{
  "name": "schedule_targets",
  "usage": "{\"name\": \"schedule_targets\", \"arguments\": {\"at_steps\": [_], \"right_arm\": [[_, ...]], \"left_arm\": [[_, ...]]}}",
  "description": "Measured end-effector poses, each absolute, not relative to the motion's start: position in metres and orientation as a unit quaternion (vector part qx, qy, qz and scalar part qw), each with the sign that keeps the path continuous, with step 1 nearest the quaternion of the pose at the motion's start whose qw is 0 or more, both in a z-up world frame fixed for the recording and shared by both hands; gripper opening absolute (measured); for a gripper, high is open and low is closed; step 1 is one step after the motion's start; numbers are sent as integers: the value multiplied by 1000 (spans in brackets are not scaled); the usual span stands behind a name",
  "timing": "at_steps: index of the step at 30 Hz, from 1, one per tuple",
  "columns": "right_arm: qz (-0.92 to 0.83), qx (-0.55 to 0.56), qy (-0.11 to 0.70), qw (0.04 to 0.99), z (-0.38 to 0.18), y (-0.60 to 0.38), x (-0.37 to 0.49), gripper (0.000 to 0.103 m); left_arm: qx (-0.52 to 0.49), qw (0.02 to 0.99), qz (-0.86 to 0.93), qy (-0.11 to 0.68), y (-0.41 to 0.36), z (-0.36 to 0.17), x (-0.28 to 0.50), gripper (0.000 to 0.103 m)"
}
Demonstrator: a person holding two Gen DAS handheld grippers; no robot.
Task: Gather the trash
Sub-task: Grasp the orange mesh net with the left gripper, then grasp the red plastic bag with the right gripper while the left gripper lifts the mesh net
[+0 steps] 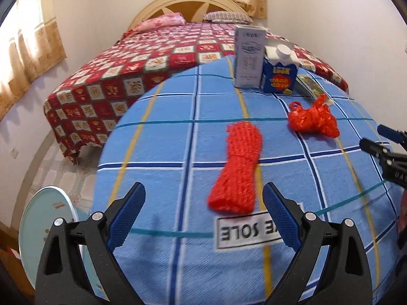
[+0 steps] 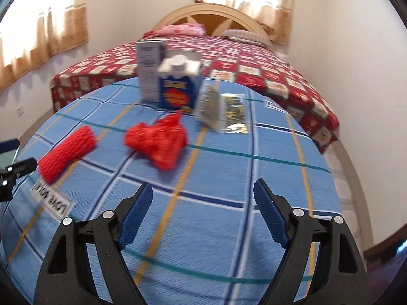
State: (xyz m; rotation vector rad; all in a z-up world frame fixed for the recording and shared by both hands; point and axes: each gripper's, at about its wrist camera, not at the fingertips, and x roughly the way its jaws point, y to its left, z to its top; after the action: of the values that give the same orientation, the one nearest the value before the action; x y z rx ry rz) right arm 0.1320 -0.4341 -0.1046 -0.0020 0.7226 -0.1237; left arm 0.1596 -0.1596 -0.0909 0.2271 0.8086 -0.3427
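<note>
Blue-padded fingers of the left gripper stand wide apart and empty above a blue checked cloth, a rolled red mesh net lying just ahead of them, nearer the right-hand finger. Beyond it sit a crumpled red mesh bag, a tall grey carton and a blue carton with a white screw cap, the two cartons side by side (whether touching is unclear). The right gripper is likewise spread and empty; the crumpled bag lies ahead-left of its fingers, clear foil-printed packets ahead, bare cloth between. The cloth's edge falls away right; a red patterned bed lies behind.
</note>
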Motion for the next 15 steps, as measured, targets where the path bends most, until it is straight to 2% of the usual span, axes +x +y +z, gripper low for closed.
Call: {"name": "schedule_targets", "arguments": {"at_steps": [2,5,6,8,10,15], "right_arm": [[-63,8,353,933,-105,-442,138,81],[-59,14,352,934,-104,-446,145,81],[-58,16,351,934,-104,-445,147,81],[-55,16,351,935,-102,-442,151,81],[-53,17,351,935,-100,-438,154,81],[-49,16,352,935,-96,-429,162,81]], "left_arm": [[118,897,-164,392,-163,-94,163,88],[127,887,-179,406,-169,-103,167,66],[130,884,-188,409,-171,-106,169,48],[126,875,-204,421,-171,-109,173,25],[115,875,-215,418,-167,-107,175,20],[98,892,-194,396,-141,-89,180,18]]}}
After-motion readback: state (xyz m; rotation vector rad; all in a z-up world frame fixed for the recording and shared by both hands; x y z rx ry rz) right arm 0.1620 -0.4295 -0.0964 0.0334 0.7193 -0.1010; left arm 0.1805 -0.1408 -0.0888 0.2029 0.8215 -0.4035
